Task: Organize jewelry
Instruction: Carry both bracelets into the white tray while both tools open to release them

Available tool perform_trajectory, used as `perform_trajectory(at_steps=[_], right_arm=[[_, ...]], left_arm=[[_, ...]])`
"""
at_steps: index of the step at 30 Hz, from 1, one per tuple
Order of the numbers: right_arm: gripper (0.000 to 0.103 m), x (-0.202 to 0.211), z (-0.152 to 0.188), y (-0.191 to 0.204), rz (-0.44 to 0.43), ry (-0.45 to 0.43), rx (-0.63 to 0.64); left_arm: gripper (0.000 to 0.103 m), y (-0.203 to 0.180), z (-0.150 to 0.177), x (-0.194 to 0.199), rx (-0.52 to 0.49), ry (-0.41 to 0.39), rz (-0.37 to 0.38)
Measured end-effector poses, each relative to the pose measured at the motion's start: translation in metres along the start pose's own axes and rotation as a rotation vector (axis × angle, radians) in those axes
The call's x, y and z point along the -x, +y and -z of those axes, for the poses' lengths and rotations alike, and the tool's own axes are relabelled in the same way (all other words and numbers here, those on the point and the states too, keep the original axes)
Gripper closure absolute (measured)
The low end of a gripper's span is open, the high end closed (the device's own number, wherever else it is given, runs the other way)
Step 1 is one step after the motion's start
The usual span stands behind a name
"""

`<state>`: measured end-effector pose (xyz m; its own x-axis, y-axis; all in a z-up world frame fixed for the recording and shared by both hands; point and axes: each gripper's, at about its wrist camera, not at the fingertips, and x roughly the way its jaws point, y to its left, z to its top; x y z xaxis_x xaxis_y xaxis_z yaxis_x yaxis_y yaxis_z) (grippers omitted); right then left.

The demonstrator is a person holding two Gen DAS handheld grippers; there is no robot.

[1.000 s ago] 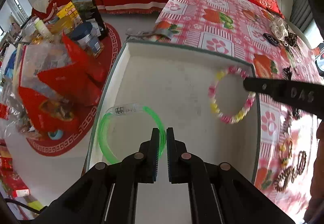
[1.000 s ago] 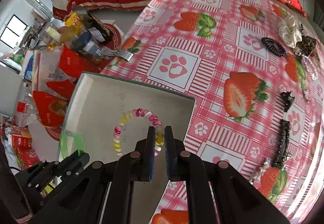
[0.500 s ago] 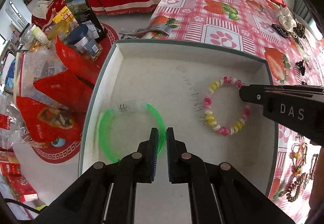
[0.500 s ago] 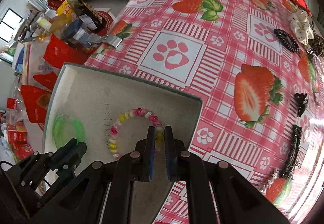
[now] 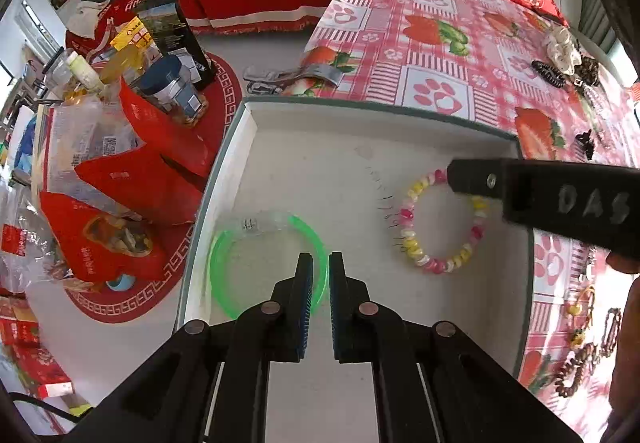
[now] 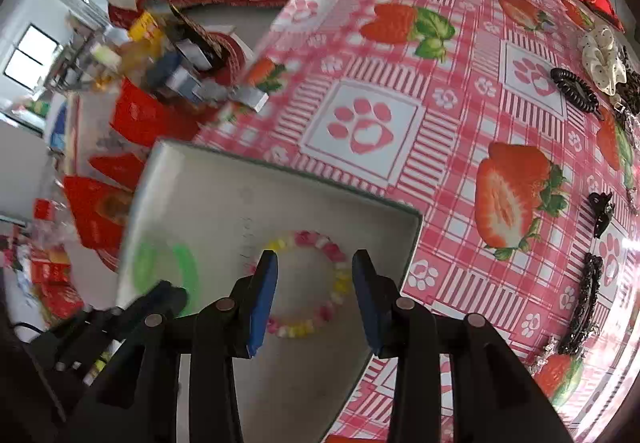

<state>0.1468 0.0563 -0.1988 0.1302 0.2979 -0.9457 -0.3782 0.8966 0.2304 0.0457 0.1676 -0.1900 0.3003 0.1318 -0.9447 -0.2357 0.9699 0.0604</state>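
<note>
right tool [image 6: 315, 263] opening over beaded bracelet [image 6: 310, 281]; left tool [image 5: 319, 271] together, hiding green bangle's [image 5: 224, 243] edge.

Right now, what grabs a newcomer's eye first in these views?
The white tray at the table's corner, holding a green bangle at its left and a pink-yellow bead bracelet at its right. The right tongs are opening over the bracelet, pads clear. Behind, the loud strawberry tablecloth.

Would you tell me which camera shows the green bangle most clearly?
The left wrist view: the green bangle lies sharp and almost whole on the tray floor, only its near edge behind the fingertips. The right wrist view shows a blurred green ring, partly hidden.
</note>
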Motion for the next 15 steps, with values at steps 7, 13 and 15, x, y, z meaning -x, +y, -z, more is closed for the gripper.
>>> perform_trajectory(at_steps=[7, 13, 15], right_arm=[[0.045, 0.037, 0.001, -0.012, -0.043, -0.067, -0.063], [0.042, 0.059, 0.015, -0.035, -0.033, -0.087, -0.124], [0.042, 0.065, 0.022, -0.047, -0.025, -0.090, -0.154]], left_arm=[[0.089, -0.004, -0.001, 0.009, -0.007, -0.003, 0.011], [0.089, -0.012, -0.003, 0.015, -0.008, 0.013, 0.027], [0.070, -0.014, -0.004, 0.018, -0.007, 0.024, 0.041]])
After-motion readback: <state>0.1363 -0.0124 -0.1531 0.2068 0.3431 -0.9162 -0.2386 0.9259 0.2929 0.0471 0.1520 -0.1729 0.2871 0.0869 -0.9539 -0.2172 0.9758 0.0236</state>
